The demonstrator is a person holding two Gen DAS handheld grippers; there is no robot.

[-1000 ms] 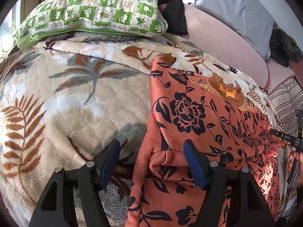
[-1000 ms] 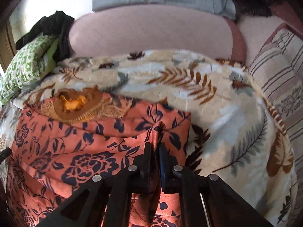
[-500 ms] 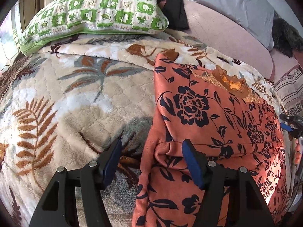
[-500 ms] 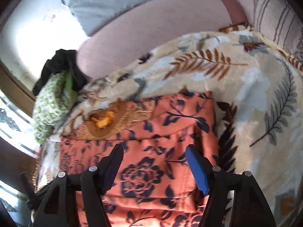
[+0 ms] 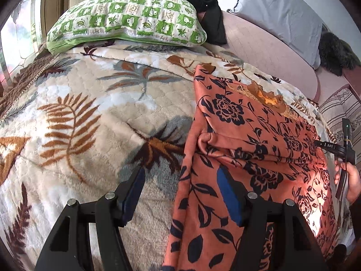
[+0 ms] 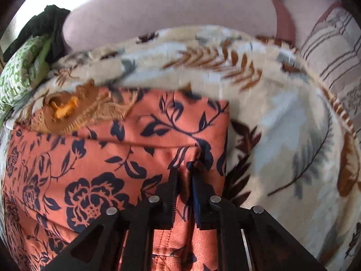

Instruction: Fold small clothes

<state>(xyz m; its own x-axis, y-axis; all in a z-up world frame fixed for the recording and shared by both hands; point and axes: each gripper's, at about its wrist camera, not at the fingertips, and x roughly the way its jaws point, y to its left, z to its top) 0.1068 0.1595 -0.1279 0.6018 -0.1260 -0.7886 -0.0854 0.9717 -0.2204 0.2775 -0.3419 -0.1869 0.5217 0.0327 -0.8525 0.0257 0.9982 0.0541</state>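
Garment: orange floral garment [image 5: 252, 140] lies on the leaf-patterned blanket [image 5: 90, 117] covering the bed, already doubled once, its embroidered neckline [image 6: 67, 108] on the side toward the pink headboard [image 6: 171, 15].
Right gripper: my right gripper [image 6: 184, 171] is closing on a pinch of cloth at the garment's edge, jaws nearly together with fabric between them.
Left gripper: my left gripper [image 5: 180, 194] stands well apart and holds nothing; the garment's other edge runs between its fingers.
Step, as I judge it: take both edges for the next fold.
Doing it well: I'd bite every layer at the rolled fold, match both grips, then lift evenly.
Risk: one layer slipping would skew the fold.
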